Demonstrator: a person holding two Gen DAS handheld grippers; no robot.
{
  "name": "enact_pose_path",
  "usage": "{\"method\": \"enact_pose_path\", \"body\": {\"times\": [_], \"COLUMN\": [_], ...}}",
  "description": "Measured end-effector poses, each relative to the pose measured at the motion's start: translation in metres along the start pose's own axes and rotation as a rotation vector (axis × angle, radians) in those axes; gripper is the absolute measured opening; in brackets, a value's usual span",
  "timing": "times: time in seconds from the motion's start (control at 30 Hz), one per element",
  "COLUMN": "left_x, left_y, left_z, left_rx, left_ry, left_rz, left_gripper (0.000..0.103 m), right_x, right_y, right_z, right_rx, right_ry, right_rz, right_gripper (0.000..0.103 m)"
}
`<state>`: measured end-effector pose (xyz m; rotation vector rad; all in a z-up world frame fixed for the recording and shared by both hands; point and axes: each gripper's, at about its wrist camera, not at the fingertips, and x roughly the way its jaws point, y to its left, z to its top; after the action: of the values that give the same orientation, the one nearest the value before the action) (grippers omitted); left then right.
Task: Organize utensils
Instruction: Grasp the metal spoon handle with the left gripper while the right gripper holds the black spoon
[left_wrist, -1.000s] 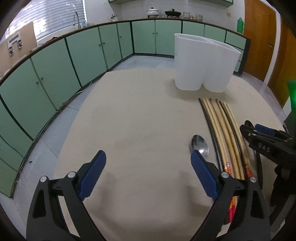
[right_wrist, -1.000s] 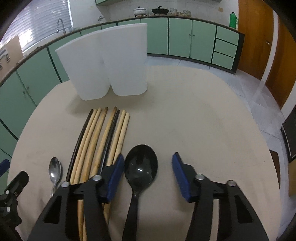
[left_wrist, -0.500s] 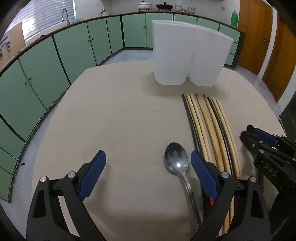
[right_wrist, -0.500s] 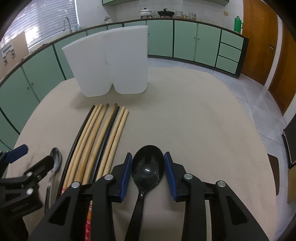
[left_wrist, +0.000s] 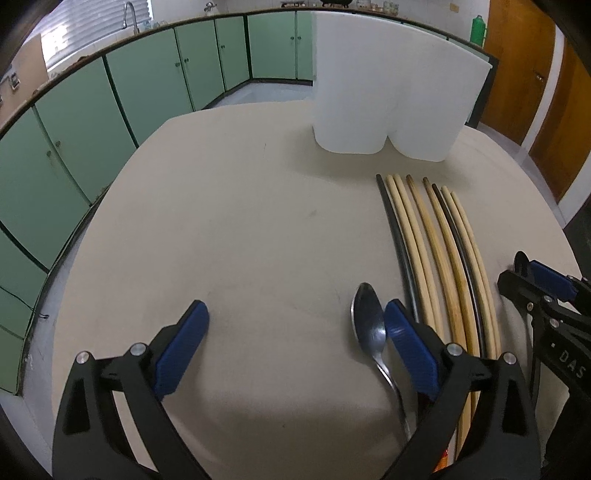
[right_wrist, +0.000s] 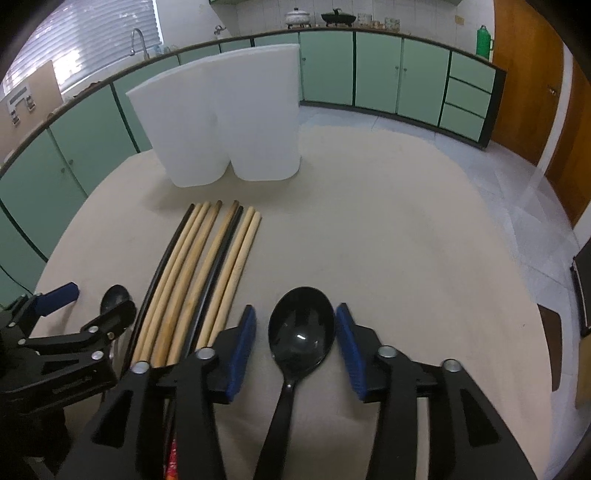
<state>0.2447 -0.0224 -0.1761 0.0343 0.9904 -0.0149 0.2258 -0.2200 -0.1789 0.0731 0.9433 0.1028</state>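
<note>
Green cabinets are ringing a beige table (left_wrist: 258, 221). Left wrist view: the left gripper (left_wrist: 295, 332) is hovering with fingers spread wide, the metal spoon (left_wrist: 369, 328) lying just inside its right pad; chopsticks (left_wrist: 436, 258) are lying beside it, the white utensil holder (left_wrist: 388, 92) standing beyond. Right wrist view: the right gripper (right_wrist: 295, 343), jaws having just been opening, is straddling the black spoon (right_wrist: 301, 332) lying on the table, its pads looking clear of the bowl.
</note>
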Motion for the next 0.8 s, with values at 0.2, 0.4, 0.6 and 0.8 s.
{"method": "enact_pose_path", "body": {"times": [0.2,0.4,0.6,0.8], "left_x": [-0.01,-0.009,-0.013,-0.001], "left_y": [0.002,-0.001,-0.002,-0.002], "left_z": [-0.001,-0.002,-0.001,0.003], "left_rx": [0.012,0.017,0.015,0.0], "left_ry": [-0.002,0.012,-0.002,0.023], "left_rz": [0.009,0.035,0.053,0.051], "left_gripper": [0.094,0.094,0.094,0.094], "right_x": [-0.004,-0.002,-0.002,0.002], "right_y": [-0.003,-0.003,0.002,0.005], "right_z": [0.002,0.0,0.003,0.004], "right_rx": [0.006,0.01,0.005,0.004], "right_ry": [0.019,0.029,0.044,0.052], "right_rz": [-0.007,-0.017,-0.03,-0.043], "right_gripper": [0.055,0.055,0.055,0.055]}}
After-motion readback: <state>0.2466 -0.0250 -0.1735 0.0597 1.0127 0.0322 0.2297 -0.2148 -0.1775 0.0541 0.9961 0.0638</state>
